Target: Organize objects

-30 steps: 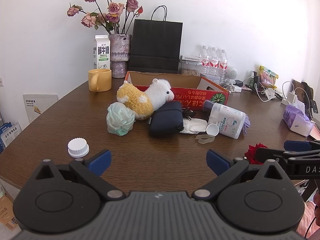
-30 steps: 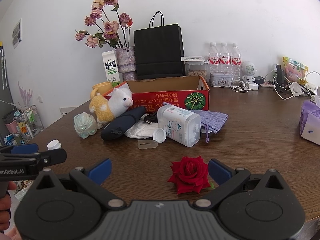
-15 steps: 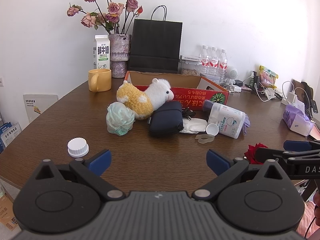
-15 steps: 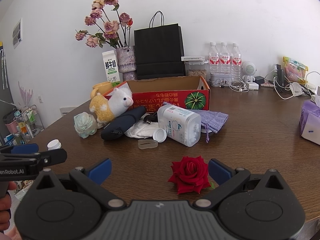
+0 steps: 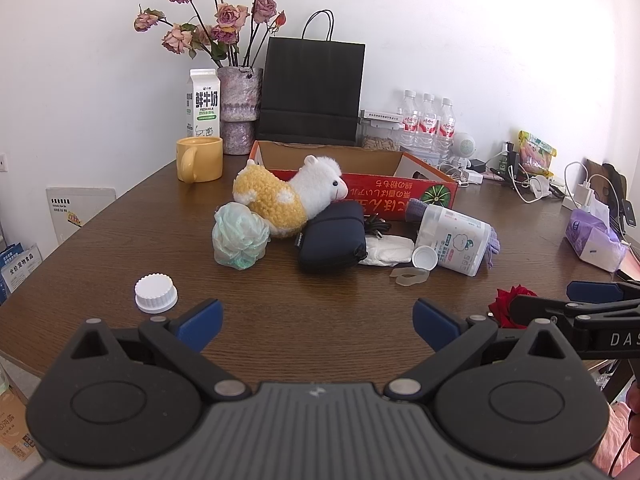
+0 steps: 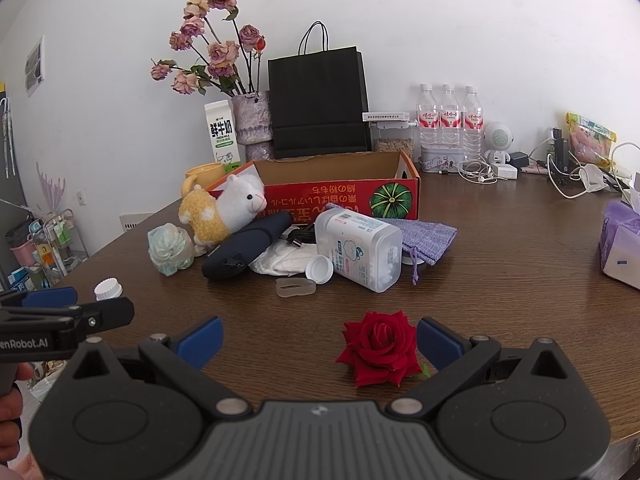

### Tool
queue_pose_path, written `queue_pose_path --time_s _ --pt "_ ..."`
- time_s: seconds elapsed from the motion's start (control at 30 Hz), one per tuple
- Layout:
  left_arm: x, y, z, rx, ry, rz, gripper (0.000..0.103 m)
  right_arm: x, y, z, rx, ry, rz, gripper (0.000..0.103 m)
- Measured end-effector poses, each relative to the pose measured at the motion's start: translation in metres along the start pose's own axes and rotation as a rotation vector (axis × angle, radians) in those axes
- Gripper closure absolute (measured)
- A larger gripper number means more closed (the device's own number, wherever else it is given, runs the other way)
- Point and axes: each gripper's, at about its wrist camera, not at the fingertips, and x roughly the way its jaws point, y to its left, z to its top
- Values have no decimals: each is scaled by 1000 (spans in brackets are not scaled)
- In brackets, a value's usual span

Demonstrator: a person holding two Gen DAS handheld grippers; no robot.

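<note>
A brown table (image 5: 120, 240) is sitting against a white wall, clutter heaped before an open red box (image 5: 384, 196). In the left view, the left gripper (image 5: 316, 320) is hovering wide open and empty, a white cap (image 5: 156, 293) lying just beside its left finger, with the alpaca (image 5: 288, 196), pouch (image 5: 332, 236) and tipped bottle (image 5: 456, 240) farther off. In the right view, the right gripper (image 6: 318, 340) is hanging equally open and empty, the rose (image 6: 380, 346) lying near its right finger. Closing off-centre is likely to crush petals or flick the rose aside.
</note>
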Motion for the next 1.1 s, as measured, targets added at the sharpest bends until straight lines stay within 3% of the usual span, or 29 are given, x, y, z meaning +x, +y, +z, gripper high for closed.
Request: queue_pose_path --time_s 0.5,1.1 --pt "4 21 1 -35 -1 42 0 6 -10 -2 6 4 -43 0" --pt "29 62 -5 -62 42 168 0 40 -17 -13 -27 53 -108 5"
